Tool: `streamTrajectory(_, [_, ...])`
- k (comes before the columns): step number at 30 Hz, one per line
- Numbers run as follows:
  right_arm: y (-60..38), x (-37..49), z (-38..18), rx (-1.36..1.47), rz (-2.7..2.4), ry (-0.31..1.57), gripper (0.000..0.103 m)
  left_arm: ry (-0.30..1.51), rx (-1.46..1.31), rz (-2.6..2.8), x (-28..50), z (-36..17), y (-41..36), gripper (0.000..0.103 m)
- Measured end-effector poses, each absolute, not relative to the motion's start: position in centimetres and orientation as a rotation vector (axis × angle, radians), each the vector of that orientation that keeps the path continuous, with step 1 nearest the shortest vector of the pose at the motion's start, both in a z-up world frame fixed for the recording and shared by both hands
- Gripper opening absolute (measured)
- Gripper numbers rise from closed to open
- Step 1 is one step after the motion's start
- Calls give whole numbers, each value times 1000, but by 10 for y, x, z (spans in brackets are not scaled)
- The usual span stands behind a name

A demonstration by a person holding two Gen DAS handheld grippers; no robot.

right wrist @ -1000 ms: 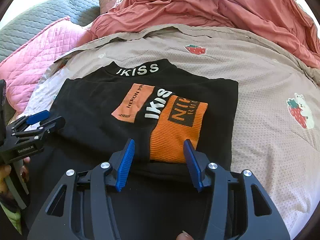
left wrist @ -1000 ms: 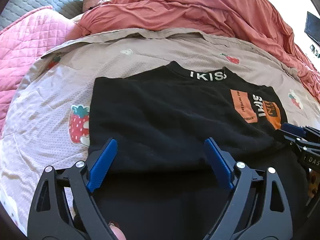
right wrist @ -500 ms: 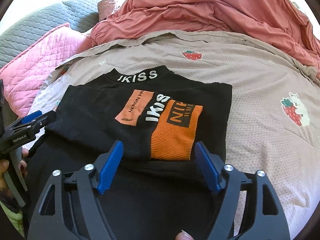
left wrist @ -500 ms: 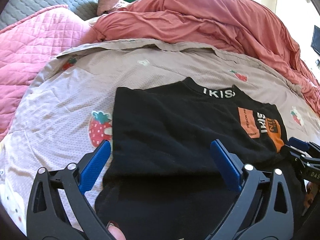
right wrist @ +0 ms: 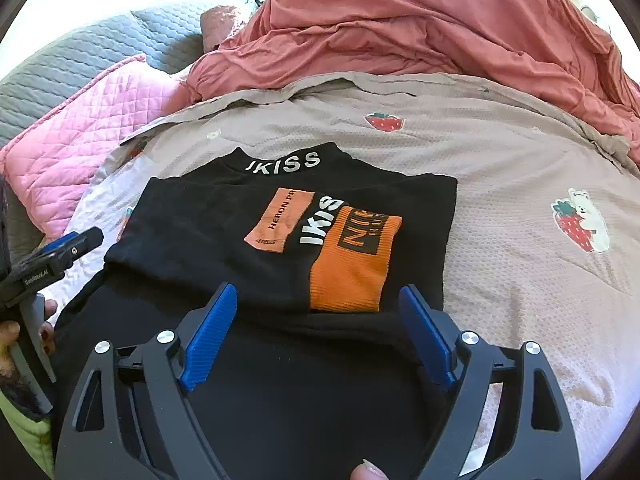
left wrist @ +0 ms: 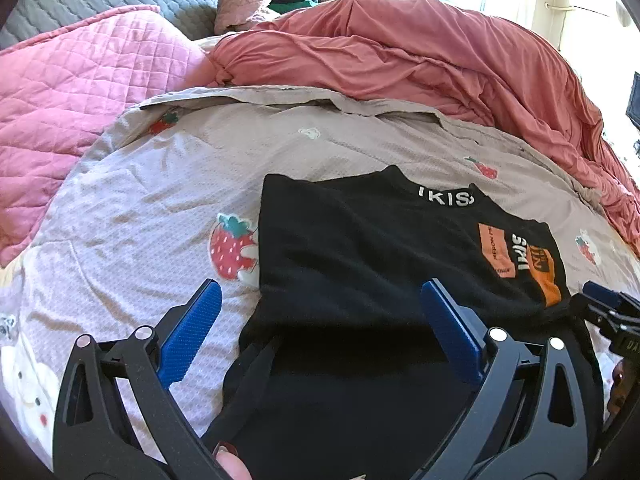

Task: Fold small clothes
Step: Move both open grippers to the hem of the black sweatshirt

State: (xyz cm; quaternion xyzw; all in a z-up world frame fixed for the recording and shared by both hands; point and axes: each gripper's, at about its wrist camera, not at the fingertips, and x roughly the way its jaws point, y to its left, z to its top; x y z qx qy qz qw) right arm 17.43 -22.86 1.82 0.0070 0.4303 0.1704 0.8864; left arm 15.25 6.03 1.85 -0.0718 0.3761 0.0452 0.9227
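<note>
Both my grippers, left & right, just spread their jaws off the black shirt, now folded on the bed w/ nothing pinched, so fold's released.

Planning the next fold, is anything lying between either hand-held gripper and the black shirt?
Nothing visible. The left hand-held gripper and right hand-held gripper both hang open directly over the black shirt, with only air between.

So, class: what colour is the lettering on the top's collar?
White, on the black top's collar; clearest in the right wrist view.
</note>
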Motion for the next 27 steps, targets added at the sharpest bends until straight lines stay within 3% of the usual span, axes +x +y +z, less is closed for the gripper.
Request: streamTrajectory(27, [-239,136,31,17,387,896,85,787,-216,145,101,10,89,93])
